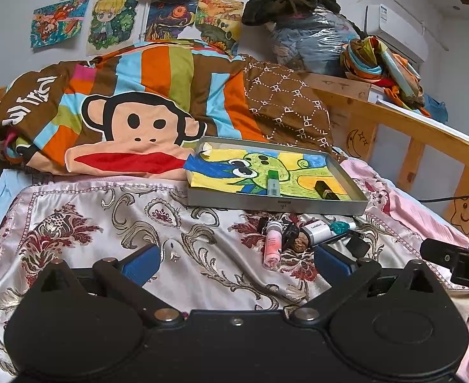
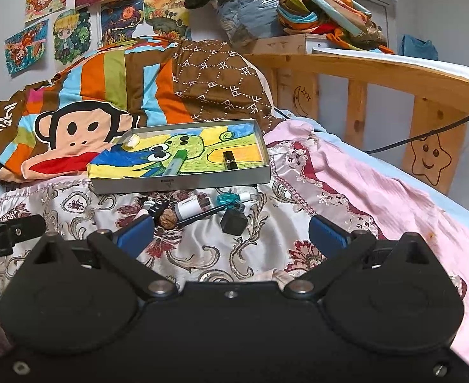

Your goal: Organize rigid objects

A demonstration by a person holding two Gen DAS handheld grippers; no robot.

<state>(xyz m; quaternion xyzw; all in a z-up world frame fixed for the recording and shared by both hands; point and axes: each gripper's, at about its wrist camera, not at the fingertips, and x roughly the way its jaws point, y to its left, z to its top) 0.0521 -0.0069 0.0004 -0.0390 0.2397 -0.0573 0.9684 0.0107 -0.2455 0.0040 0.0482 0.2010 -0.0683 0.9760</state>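
left gripper (image 1: 236,263) spread wide, empty | right gripper (image 2: 231,234) spread wide, empty | tray (image 2: 183,185) on bedspread (image 2: 266,245) held green tube (image 2: 173,166) and black tube (image 2: 230,159) | walnut (image 2: 168,217), pink bottle (image 1: 272,249), black cube (image 2: 233,221) lay just before tray

Heaped at ten o'clock on the bed (image 1: 17,185): striped monkey-print quilt (image 1: 132,121). Spread at six o'clock beneath it: pink floral satin cover (image 1: 106,217). Taped to the wall at eleven o'clock: coloured drawings (image 1: 113,19). At two o'clock: wooden rail (image 1: 403,127), bagged bundle (image 1: 311,38) and an air conditioner (image 1: 397,28).
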